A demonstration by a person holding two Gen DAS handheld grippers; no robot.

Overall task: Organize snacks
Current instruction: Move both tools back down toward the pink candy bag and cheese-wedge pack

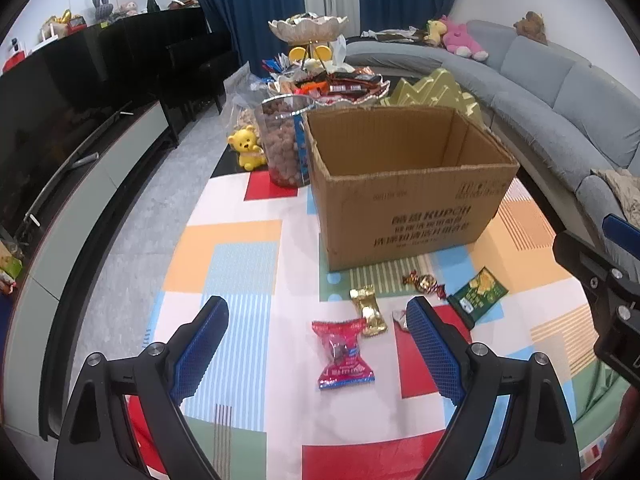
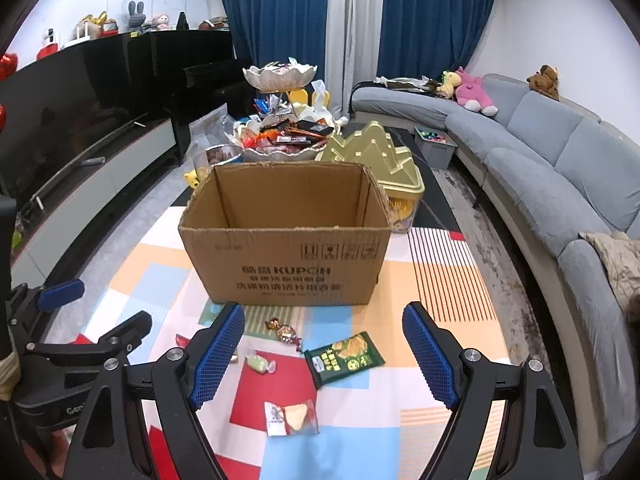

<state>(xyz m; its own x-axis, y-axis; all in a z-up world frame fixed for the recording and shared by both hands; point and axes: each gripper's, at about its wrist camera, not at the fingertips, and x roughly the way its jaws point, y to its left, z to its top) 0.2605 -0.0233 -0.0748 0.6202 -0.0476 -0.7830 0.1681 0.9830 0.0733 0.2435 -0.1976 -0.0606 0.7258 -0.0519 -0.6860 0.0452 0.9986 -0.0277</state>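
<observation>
An open cardboard box (image 1: 404,196) stands on the patterned tablecloth; it also shows in the right wrist view (image 2: 286,248). In front of it lie loose snacks: a red packet (image 1: 344,354), a gold packet (image 1: 369,310), a twisted foil candy (image 1: 425,282) and a green packet (image 1: 478,296). The right wrist view shows the green packet (image 2: 345,358), foil candy (image 2: 285,332), a pale green candy (image 2: 259,363) and a clear packet with a yellow snack (image 2: 291,418). My left gripper (image 1: 318,354) is open above the red packet. My right gripper (image 2: 323,360) is open above the green packet.
A jar of brown nuts (image 1: 285,140) and a yellow bear figure (image 1: 249,148) stand left of the box. A tiered bowl stand full of snacks (image 2: 282,136) and a gold tree-shaped tin (image 2: 380,160) stand behind it. A grey sofa (image 2: 560,168) curves along the right, a TV unit (image 1: 72,168) on the left.
</observation>
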